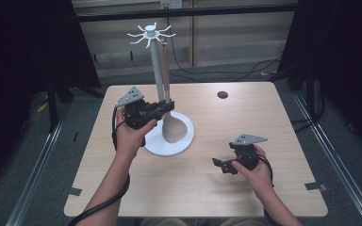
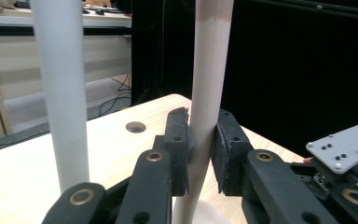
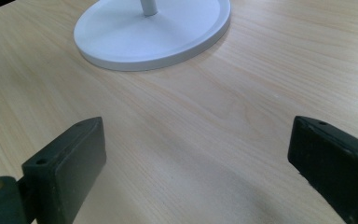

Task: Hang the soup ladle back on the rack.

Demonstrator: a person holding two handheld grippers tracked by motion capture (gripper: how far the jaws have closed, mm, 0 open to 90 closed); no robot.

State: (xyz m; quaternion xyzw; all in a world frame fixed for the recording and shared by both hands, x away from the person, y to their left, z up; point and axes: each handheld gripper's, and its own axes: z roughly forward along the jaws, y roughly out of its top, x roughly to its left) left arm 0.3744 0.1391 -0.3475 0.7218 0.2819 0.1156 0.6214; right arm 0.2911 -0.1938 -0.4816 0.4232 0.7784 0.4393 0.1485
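left tongs (image 1: 168, 106): clamped on the handle of a beige spoon (image 1: 166, 70), beside the white pole
spoon: hangs from the hook crown of a white stand (image 1: 158, 70), its bowl low over the round base
right tongs (image 1: 219, 164): jaws wide apart, nothing between them, low over the worktop (image 1: 245, 113), near the base

High view: fixed above the near edge, facing forward and down over the whole table (image 1: 273, 117). Left gripper view: close in, level, facing the rack pole (image 2: 60, 93) and spoon handle (image 2: 207, 84). Right gripper view: low over the tabletop, sharing the white rack base (image 3: 168, 42) with the high view.
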